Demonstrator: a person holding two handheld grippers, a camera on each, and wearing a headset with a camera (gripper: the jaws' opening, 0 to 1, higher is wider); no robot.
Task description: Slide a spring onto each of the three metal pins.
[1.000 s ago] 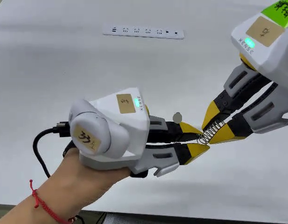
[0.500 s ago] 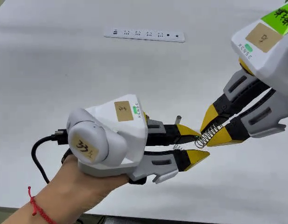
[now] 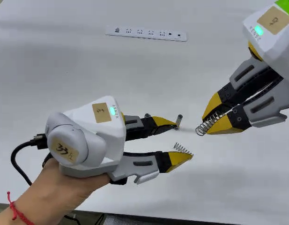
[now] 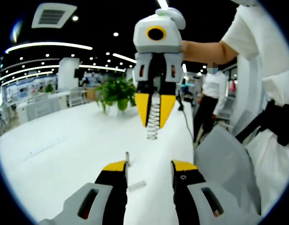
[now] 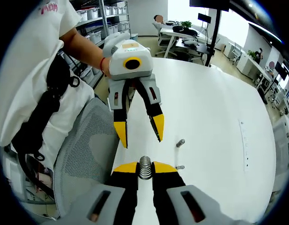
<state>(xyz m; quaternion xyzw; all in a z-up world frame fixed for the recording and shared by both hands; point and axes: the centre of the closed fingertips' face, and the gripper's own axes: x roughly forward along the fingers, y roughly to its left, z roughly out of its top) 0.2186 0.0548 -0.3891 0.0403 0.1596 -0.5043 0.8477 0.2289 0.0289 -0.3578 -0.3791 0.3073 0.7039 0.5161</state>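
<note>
Head view, contents by size.

Counter [image 3: 64, 75]: white, broad, carrying all the items below.

Left gripper [image 3: 174, 140]: held in a hand [image 3: 64, 187] at 7 o'clock, pointing toward 3 o'clock. Its fingers are apart and clamped on nothing. The upper tip is just beside the pin, and the loose spring lies on the counter between the tips. Judged: the fingers are left wide so they can either steady the pin or take up that spring.

Right gripper [image 3: 206, 125]: enters from 2 o'clock, pointing toward 8 o'clock. Its fingers are together on the held spring [image 4: 153, 117]. The coil sticks out past the tips with its free end leading. Judged: it is gripped by the rear so the open front can pass over a pin.

Power strip [image 3: 146, 33]: white, flat, at 12 o'clock, well apart from the work.

Loose spring [image 3: 182, 149]: lies on its side near the lower left finger, not yet fitted.

Pin [image 3: 179, 121]: upright on the counter, bare, at 9 o'clock from the held spring's free end and near it, not touching. Judged: the threading step is in hand, with no spring on this pin so far.
</note>
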